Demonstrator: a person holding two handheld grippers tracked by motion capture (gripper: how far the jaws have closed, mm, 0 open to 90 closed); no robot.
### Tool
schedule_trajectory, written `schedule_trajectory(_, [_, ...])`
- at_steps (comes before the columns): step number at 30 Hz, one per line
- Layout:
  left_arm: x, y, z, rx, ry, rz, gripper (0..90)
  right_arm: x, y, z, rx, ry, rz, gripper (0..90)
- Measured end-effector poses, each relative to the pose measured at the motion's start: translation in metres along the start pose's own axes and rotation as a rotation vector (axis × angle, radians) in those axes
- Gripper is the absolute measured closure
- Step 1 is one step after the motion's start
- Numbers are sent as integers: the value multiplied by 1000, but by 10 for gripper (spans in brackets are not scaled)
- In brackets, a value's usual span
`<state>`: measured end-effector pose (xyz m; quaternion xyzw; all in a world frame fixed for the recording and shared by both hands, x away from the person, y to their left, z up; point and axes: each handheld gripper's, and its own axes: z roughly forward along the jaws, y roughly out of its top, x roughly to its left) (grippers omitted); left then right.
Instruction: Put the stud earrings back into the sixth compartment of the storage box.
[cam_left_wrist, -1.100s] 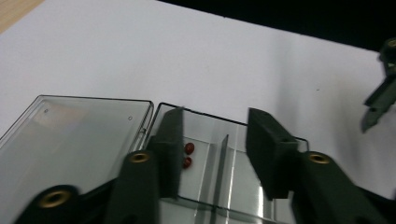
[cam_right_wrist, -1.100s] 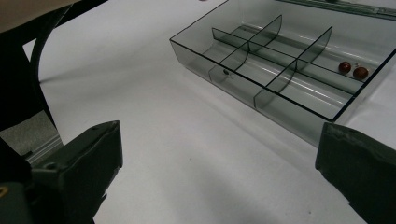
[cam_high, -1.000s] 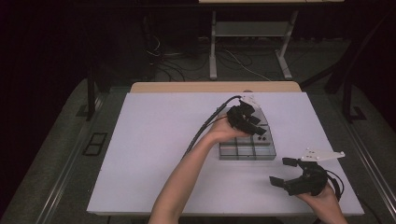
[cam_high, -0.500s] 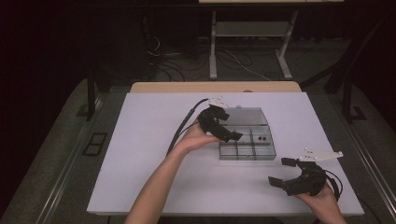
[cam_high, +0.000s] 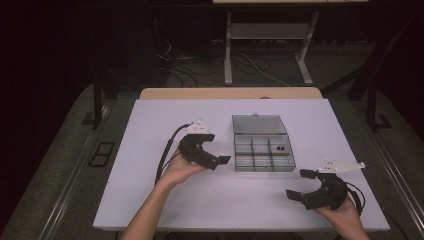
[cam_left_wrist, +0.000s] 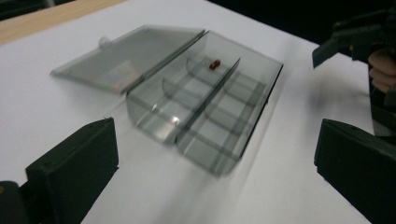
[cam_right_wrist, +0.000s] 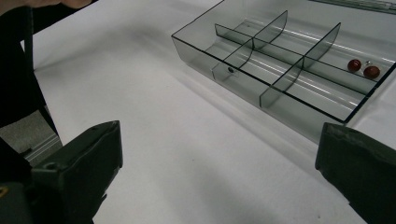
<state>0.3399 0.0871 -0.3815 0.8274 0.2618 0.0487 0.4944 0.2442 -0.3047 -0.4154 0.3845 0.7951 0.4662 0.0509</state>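
Observation:
A clear grey compartment box (cam_high: 264, 159) lies mid-table, its lid (cam_high: 259, 125) folded flat behind it. Two small red beads (cam_high: 281, 148) rest in its back right compartment, and they look like dark red dots (cam_left_wrist: 215, 64) in the left gripper view. My left gripper (cam_high: 218, 148) hovers just left of the box; its jaws have just been opening and stand wide, nothing between them. My right gripper (cam_high: 299, 184) rests near the front right of the table, open and empty, facing the box (cam_right_wrist: 289, 70) and the beads (cam_right_wrist: 363, 68).
The white table top (cam_high: 150, 190) has bare room to the left and in front of the box. A tan strip (cam_high: 230, 93) runs along its far edge. Beyond it stand a metal frame and cables on a dark floor.
My left hand has drawn its gripper leftward, from over the box to the table beside it, and its jaws now stand wider. The right gripper has stayed put.

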Motion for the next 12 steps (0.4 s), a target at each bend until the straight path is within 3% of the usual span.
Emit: schedule_trajectory(12, [-13, -43, -46, -58, 71, -64, 0, 0, -1, 0, -9, -2, 10, 8])
